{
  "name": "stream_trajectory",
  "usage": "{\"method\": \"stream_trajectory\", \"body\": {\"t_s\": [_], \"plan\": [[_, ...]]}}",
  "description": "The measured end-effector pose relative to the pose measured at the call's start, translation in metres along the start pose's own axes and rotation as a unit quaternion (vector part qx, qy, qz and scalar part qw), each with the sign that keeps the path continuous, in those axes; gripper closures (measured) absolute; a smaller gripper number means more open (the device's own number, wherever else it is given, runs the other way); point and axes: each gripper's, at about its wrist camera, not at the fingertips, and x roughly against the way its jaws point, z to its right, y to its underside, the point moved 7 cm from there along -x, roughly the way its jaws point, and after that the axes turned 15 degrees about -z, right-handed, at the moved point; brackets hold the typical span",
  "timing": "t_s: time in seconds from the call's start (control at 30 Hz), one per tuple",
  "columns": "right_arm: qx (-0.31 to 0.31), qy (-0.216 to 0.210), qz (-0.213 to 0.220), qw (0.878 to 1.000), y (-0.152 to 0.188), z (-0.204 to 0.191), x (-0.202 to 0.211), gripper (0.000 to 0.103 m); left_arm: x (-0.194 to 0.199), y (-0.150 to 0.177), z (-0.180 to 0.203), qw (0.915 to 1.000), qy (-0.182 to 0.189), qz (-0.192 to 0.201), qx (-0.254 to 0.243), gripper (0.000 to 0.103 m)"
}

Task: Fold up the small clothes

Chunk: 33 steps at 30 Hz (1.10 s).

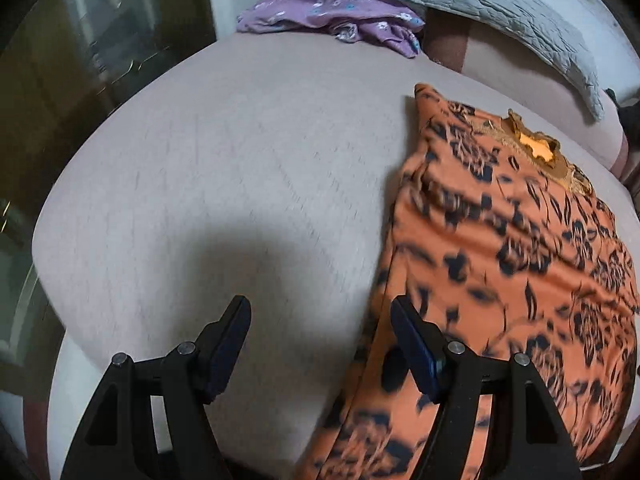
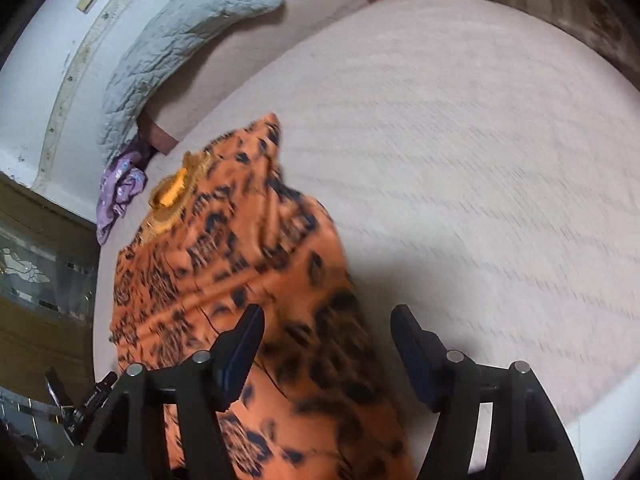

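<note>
Orange garment [image 1: 500, 248] with a dark flower print lies spread on the pale bed [image 1: 224, 184], its gold-trimmed neck opening toward the far end and its long sides already turned in to a narrow strip, so the lengthwise folds look done and a crosswise fold is likely the step in hand. Left gripper [image 1: 320, 344] hangs over the strip's left edge with its jaws released and nothing between them; right gripper [image 2: 326, 348] hangs over the right edge, jaws likewise parted, cloth below them but not pinched. Next move probably calls for both to drop onto the near corners, close on the cloth together, and carry that end toward the neck evenly. Purple garment [image 1: 332, 20] lies crumpled near the grey pillow [image 1: 500, 12], waiting.
</note>
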Motion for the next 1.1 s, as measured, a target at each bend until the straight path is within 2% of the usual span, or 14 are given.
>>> {"method": "stream_trajectory", "body": {"t_s": [0.13,0.3,0.33,0.4,0.43,0.53,0.67,0.73,0.77,0.83,0.9,0.97,1.03,1.1], "plan": [[-0.006,0.011,-0.046,0.999,0.032,0.008,-0.017,0.033,0.001,0.031,-0.007,0.9998,0.01,-0.017,0.01,0.03],[0.032,0.027,-0.06,0.997,0.061,-0.005,-0.023,0.033,-0.003,0.061,-0.015,0.9983,0.028,-0.049,0.012,0.033],[0.035,0.034,-0.06,0.997,0.064,-0.005,-0.023,0.033,-0.004,0.066,-0.015,0.9976,0.04,-0.055,0.011,0.047],[0.036,0.039,-0.062,0.997,0.07,-0.003,-0.023,0.033,-0.001,0.075,-0.013,0.9964,0.059,-0.062,0.001,0.062],[0.035,0.036,-0.062,0.997,0.072,-0.004,-0.023,0.033,0.001,0.08,-0.009,0.9957,0.065,-0.065,-0.014,0.077],[0.025,0.025,-0.067,0.997,0.077,0.002,-0.023,0.033,0.005,0.089,-0.004,0.9946,0.071,-0.065,-0.037,0.089],[0.041,0.036,-0.077,0.996,0.087,0.001,-0.023,0.04,0.008,0.088,-0.002,0.9925,0.099,-0.06,-0.039,0.092],[0.064,0.075,-0.073,0.992,0.093,-0.001,-0.025,0.073,0.008,0.087,0.0,0.9908,0.108,-0.065,-0.051,0.09],[0.075,0.09,-0.07,0.991,0.094,-0.003,-0.027,0.074,0.009,0.091,-0.003,0.9907,0.102,-0.069,-0.058,0.085],[0.096,0.081,-0.067,0.99,0.097,-0.012,-0.026,0.089,0.004,0.089,0.002,0.99,0.098,-0.079,-0.065,0.057],[0.101,0.058,-0.056,0.992,0.096,-0.017,-0.02,0.089,0.001,0.085,0.007,0.9904,0.091,-0.078,-0.069,0.056],[0.091,0.047,-0.054,0.993,0.094,-0.015,-0.018,0.089,0.001,0.088,0.004,0.9911,0.079,-0.075,-0.076,0.062],[0.075,0.053,-0.069,0.993,0.094,-0.009,-0.023,0.084,0.003,0.091,0.004,0.9906,0.083,-0.074,-0.08,0.087],[0.077,0.064,-0.082,0.992,0.096,-0.007,-0.028,0.075,0.005,0.093,0.005,0.9893,0.094,-0.072,-0.085,0.092]]}}
